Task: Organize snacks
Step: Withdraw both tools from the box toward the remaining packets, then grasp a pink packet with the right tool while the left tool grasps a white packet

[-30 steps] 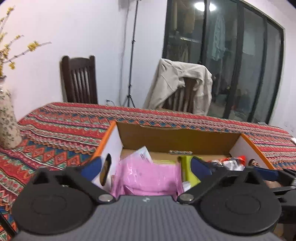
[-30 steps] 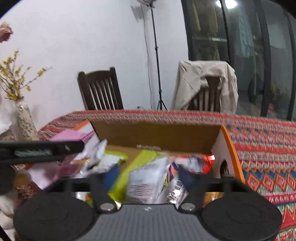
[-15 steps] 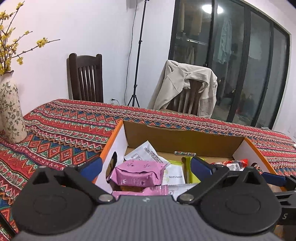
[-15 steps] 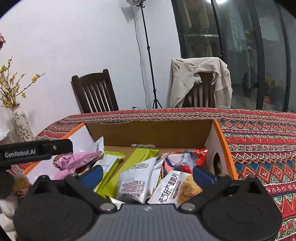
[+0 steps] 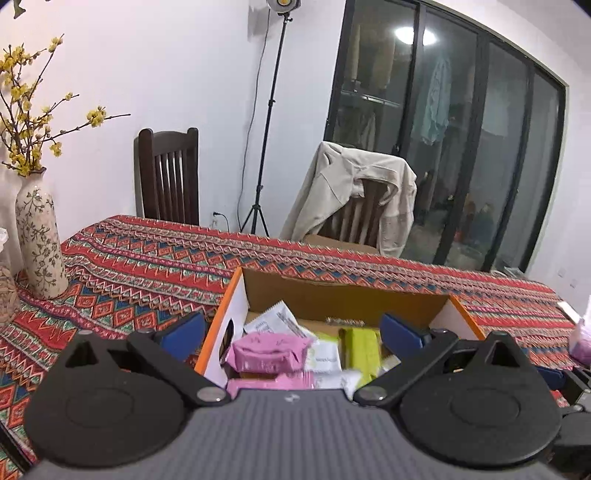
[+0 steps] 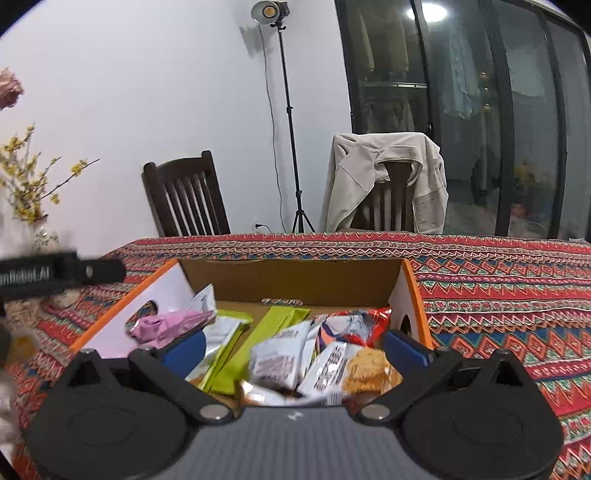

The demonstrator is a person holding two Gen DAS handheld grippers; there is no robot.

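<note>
Nearest snack packets point(image 6: 273, 397) look blurred, partly hidden behind right tongs point(image 6: 293, 349).

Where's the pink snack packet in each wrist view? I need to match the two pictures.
Left wrist: pink snack packet lies low centre, at the cardboard box's left wall.
Right wrist: pink snack packet sits left of centre, against the same wall.
Shared landmark: the beige jacket draped over a chair.

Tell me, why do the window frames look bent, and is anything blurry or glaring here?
Left wrist view: the fisheye lens bows the window frames; a ceiling light glares in the glass. Right wrist view: the studio lamp shines brightly, the snack packets nearest the lens are smeared, and the dark corners are the lens's edge.
</note>
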